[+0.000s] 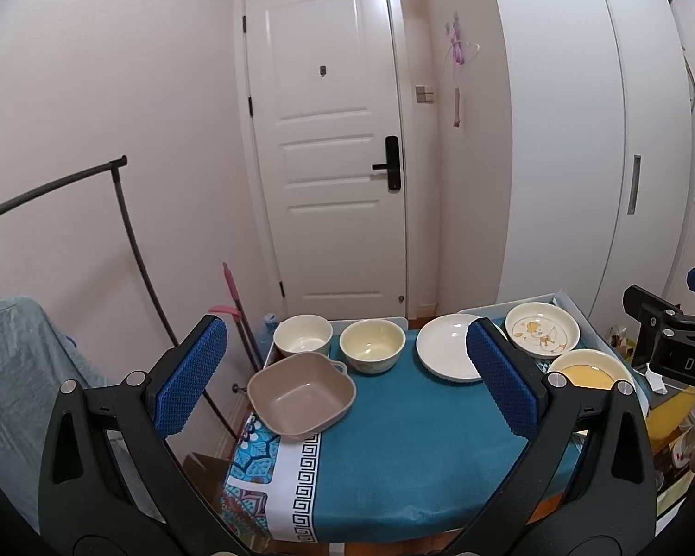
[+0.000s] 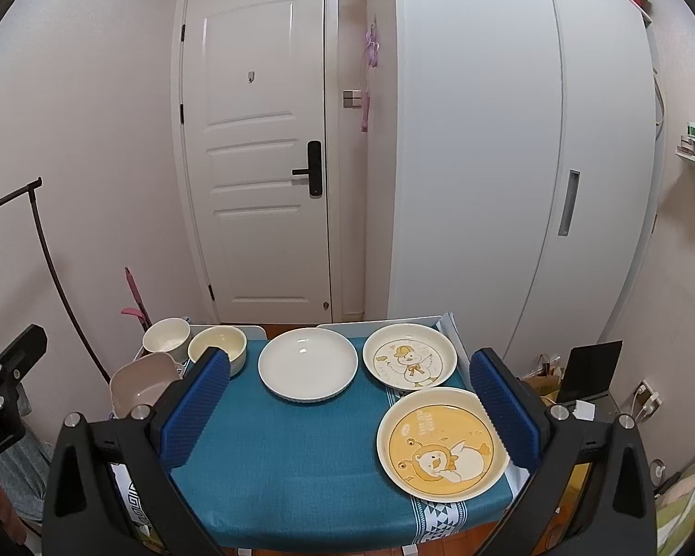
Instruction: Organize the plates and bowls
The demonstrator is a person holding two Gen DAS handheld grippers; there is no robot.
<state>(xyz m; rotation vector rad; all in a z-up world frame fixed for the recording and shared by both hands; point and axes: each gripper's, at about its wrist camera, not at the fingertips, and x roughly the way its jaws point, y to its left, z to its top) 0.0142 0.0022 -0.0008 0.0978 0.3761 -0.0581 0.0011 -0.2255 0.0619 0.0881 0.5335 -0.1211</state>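
Tools left (image 1: 347,370) and right (image 2: 350,398) gape wide, holding nothing.

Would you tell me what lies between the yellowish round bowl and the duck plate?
The plain white plate lies between the yellowish bowl and the duck plate, clearest in the right wrist view.

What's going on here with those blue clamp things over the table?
A person holds two gripping tools, left tool and right tool, both open and holding nothing. On the blue tablecloth sit three bowls, including a square beige bowl, and three plates, including a plain white plate. Sorting hasn't visibly begun.
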